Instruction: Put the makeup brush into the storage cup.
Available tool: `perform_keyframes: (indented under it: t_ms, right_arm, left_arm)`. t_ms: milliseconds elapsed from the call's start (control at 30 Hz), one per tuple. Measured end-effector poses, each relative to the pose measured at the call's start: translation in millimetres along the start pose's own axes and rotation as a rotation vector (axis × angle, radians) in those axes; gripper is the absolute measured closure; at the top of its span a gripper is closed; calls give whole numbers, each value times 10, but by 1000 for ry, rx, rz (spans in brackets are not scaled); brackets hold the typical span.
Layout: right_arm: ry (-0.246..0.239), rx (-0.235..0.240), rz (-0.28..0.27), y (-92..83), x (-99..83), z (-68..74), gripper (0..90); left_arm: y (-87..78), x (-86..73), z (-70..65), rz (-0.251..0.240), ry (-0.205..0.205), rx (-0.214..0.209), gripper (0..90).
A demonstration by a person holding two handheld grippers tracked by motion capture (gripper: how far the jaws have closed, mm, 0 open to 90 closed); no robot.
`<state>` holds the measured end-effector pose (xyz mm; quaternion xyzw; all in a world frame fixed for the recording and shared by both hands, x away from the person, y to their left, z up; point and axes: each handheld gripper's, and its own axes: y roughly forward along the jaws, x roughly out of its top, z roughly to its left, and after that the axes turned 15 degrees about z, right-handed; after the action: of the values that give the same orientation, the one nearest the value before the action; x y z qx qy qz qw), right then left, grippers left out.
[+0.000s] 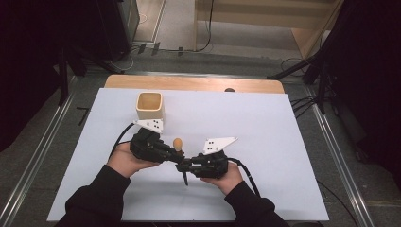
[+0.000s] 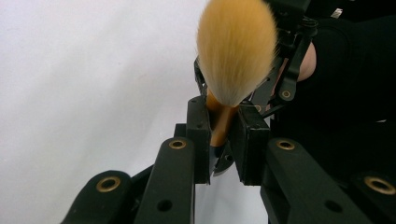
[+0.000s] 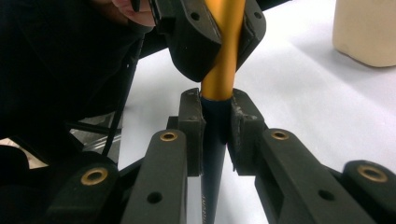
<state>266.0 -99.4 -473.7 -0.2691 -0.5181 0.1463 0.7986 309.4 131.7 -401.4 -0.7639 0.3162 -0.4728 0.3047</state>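
A make-up brush (image 1: 178, 143) with a fluffy orange head (image 2: 236, 51), a gold ferrule (image 3: 222, 70) and a dark handle (image 3: 214, 158) is held above the white table cover between both grippers. My left gripper (image 1: 179, 156) (image 2: 223, 133) is shut on the gold ferrule just below the bristles. My right gripper (image 1: 185, 166) (image 3: 217, 121) is shut on the dark handle right under the ferrule, so the two pairs of jaws nearly touch. The handle's tip (image 1: 186, 181) points down toward the person. The left gripper (image 3: 210, 37) shows close ahead in the right gripper view.
A square cream cup (image 1: 149, 105) (image 3: 369, 28) stands open-topped on the white cover (image 1: 265, 123), just beyond the left hand. The wooden table edge (image 1: 194, 83) runs along the back. Cables trail from both grippers.
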Motion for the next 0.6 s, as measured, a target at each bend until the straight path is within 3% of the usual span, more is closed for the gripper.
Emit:
perform_keyframes:
  t_ms: [100,200,267,433,600]
  right_arm:
    - [-3,-5,0,0,4,3,787]
    - [-2,-17,0,-10,6,2,787]
    - [2,-20,-2,-18,4,-1,787]
    - [0,-24,-14,-33,4,-1,788]
    - [1,-29,-20,-36,3,3,787]
  left_arm:
    - [-1,-8,-6,-12,10,6,778]
    - [-6,-22,-5,-42,9,-3,636]
    - [-8,-36,-4,-48,14,0,595]
    - [-12,-119,-9,-143,18,18,446]
    - [-8,-201,-50,-195,45,67,401]
